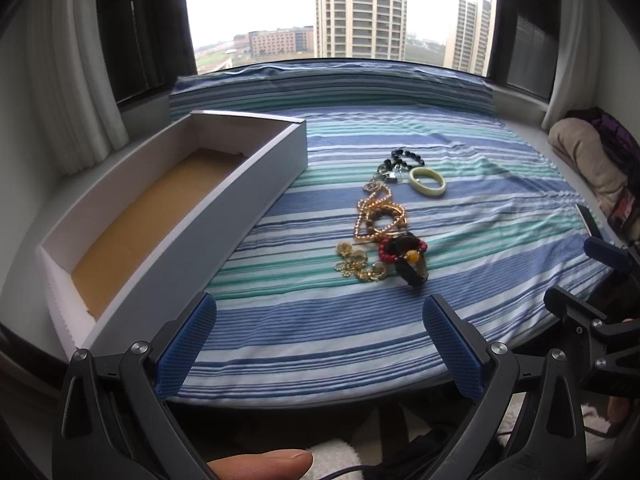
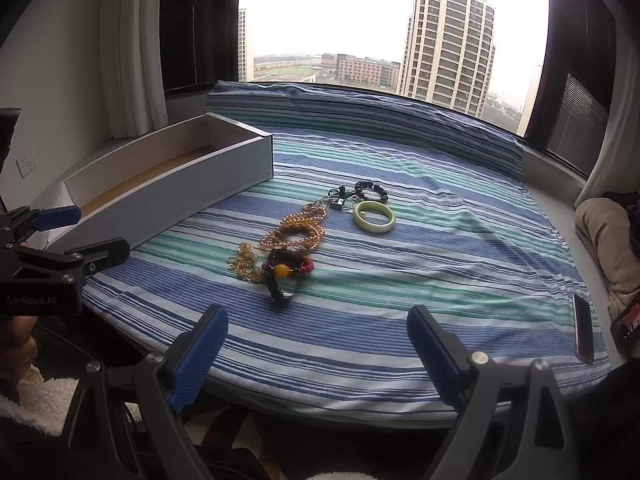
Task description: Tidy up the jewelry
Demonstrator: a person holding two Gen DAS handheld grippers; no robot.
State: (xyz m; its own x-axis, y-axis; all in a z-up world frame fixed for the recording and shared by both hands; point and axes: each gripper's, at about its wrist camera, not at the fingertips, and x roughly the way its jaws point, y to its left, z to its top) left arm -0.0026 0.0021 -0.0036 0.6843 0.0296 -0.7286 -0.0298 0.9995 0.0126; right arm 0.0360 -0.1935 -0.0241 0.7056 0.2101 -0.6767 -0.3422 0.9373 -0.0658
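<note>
Facing you is the striped bedspread (image 1: 360,320), a soft, wrinkling surface that is giving under anything pressed into it, so you are working against a yielding base. To the left the long box (image 1: 208,216) is sitting open and empty, its cardboard floor showing; it looks light and likely to slide if nudged. Lying in a loose row at mid-spread, just right of the box and well apart from both tools, is the jewelry. At the far end the pale green bangle (image 1: 427,181) is resting flat and clear of the rest: judged rigid, smooth, slippery and breakable, so you are best pinching across its band, gently. Beside it the dark bead bracelet (image 1: 400,159) is trailing into a keyring cluster. Nearer, the gold chain (image 1: 374,216) is tangling with brown wooden beads: limp, light, apt to drag neighbours along; take it at a bunched loop. Closest to you the red bead bracelet (image 1: 402,249) is overlapping a dark strap, and the small gold charms (image 1: 358,264) are too fine to grip singly. Your left gripper (image 1: 320,344) is hovering with jaws spread wide and nothing between them; your right gripper (image 2: 318,350) is likewise wide apart and empty
</note>
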